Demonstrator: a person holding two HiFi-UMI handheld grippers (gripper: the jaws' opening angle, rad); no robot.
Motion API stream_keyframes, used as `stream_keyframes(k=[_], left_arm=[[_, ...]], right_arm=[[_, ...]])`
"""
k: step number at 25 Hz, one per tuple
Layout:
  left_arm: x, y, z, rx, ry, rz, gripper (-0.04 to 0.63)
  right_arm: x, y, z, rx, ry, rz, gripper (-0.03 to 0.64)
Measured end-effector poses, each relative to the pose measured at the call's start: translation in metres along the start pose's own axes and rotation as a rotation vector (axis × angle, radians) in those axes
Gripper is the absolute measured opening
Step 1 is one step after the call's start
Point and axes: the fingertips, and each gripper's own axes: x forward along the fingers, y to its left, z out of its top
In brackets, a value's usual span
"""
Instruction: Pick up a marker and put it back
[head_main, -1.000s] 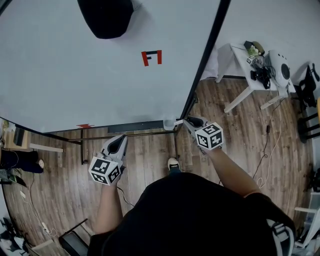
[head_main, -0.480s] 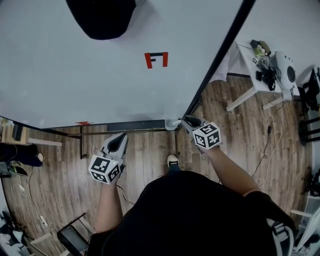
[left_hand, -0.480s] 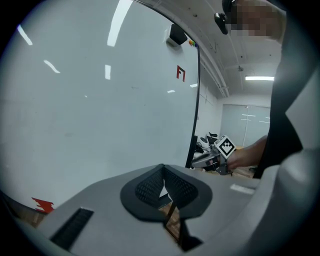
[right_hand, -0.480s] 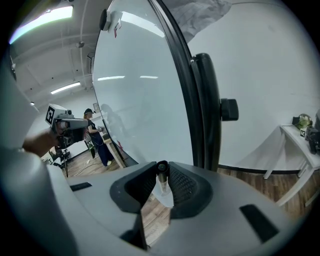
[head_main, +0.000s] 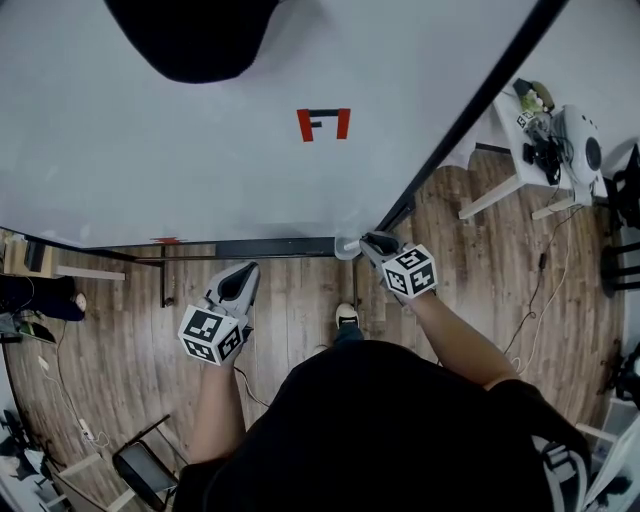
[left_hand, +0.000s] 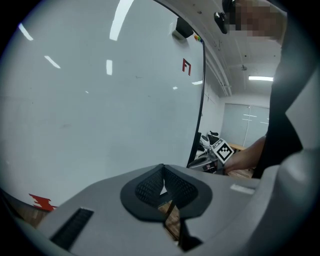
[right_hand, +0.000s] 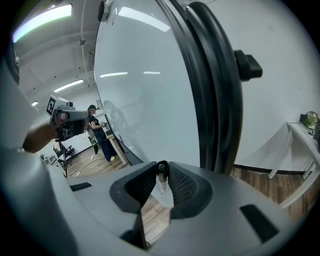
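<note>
My right gripper (right_hand: 162, 184) is clamped on a white-barrelled marker with a black cap (right_hand: 161, 170), its cap end pointing to 12 o'clock beside the large white whiteboard (head_main: 200, 150). In the head view this gripper sits at the 3 o'clock end of the board's long black ledge tray (head_main: 270, 248). My left gripper (head_main: 240, 280), out at its 8 o'clock, has its jaws together on nothing.

Marker (right_hand: 161, 174) in right hand-held gripper (head_main: 370, 243) lower

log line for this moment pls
right gripper: shut on marker | position: near right end of tray | left gripper: shut, empty
</note>
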Motion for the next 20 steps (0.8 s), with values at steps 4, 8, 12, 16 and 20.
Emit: stream_keyframes(k=[4, 8, 12, 16, 20], left_arm=[[0.003, 0.003, -0.005, -0.011, 0.018, -0.003, 0.013], [0.005, 0.003, -0.010, -0.020, 0.028, -0.010, 0.013], [0.007, 0.003, -0.012, -0.025, 0.030, -0.012, 0.012], [0.008, 0.003, -0.012, -0.028, 0.028, -0.012, 0.012], [0.008, 0.002, -0.012, -0.025, 0.028, -0.015, 0.013]], right_arm=[[0.010, -0.001, -0.004, -0.005, 0.014, 0.008, 0.069], [0.017, -0.003, -0.010, -0.013, 0.028, 0.000, 0.069], [0.022, -0.004, -0.017, -0.020, 0.043, 0.001, 0.069], [0.025, -0.004, -0.021, -0.026, 0.056, 0.005, 0.069], [0.025, -0.005, -0.021, -0.025, 0.056, 0.004, 0.069]])
